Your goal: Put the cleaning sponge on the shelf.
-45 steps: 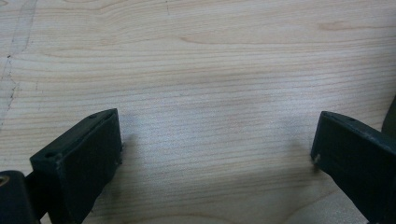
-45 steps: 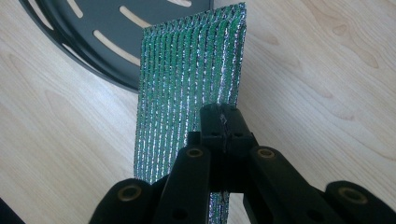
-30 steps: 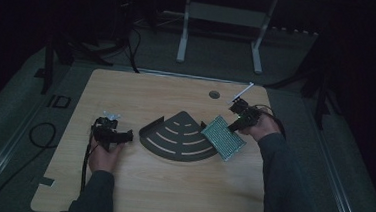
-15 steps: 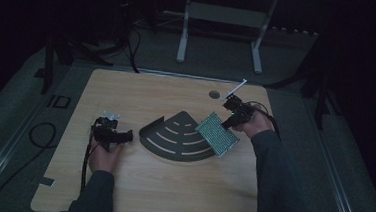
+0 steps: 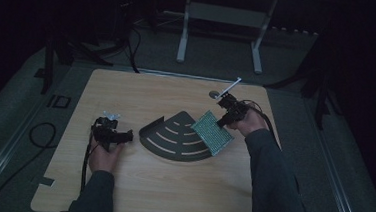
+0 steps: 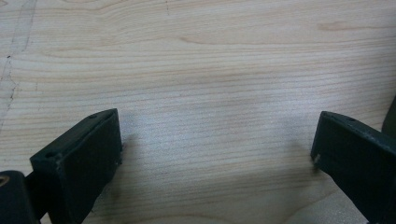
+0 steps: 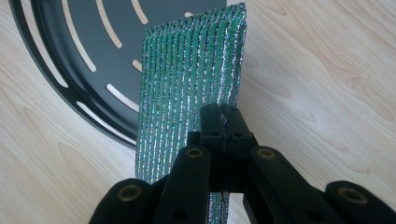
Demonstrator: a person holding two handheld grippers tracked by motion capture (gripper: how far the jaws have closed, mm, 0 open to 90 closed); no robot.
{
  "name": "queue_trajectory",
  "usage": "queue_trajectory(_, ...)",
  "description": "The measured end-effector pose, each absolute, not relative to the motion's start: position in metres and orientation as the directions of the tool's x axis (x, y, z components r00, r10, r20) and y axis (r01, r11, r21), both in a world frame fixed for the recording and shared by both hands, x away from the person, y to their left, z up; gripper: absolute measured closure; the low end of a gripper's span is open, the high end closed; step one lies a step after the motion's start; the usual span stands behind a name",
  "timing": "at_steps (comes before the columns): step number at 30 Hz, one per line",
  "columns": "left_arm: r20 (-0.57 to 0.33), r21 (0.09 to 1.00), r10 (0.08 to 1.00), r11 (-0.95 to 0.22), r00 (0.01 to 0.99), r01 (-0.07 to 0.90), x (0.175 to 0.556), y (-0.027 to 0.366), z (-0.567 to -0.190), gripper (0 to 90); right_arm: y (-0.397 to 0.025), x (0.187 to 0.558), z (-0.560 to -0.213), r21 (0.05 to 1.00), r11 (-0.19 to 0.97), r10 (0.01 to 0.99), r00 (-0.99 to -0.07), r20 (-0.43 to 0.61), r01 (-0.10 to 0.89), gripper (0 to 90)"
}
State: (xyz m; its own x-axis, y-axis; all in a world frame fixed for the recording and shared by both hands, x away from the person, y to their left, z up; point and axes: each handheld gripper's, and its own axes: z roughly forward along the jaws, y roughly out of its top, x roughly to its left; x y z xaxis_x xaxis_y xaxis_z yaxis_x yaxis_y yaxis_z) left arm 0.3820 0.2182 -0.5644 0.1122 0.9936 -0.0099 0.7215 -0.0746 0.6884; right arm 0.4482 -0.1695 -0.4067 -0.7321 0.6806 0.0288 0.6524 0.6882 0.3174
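The wooden desk (image 5: pixel 169 195) carries everything, its pale grain lit against a dark room. Near its middle lies a black fan-shaped tray (image 5: pixel 173 137) with curved slots cut through it, flat on the wood, its rounded edge toward the near side; the right gripper view shows the same tray (image 7: pixel 70 42) with the desk visible through the slots.

Over the tray's right edge hangs a green scouring pad (image 5: pixel 213 133), threaded with silvery strands. In the right gripper view the pad (image 7: pixel 187 84) stands on edge, lifted and tilted, partly above the tray and partly above bare desk.

The right claw (image 5: pixel 223 119), toward the desk's right edge and held in the person's right hand (image 5: pixel 250 123), is clenched on the pad's near edge; in its own view the right claw (image 7: pixel 223 119) has both jaws pressed together with the pad pinched between them.

The left claw (image 5: pixel 126 138), nearer the desk's left edge and just left of the tray, rests low in the left hand (image 5: pixel 103 155). Its own view shows the left claw (image 6: pixel 215 144) released, jaws spread wide over bare wood, holding nothing.
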Motion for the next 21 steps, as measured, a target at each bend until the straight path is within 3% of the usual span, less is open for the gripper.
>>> queue_trajectory(21,-0.01,0.688,0.994,-0.074,0.112,0.722,0.382,0.218,-0.564,2.4,-0.157,0.457,-0.417,0.324,0.673,0.689,-0.723,0.052,0.665,89.6)
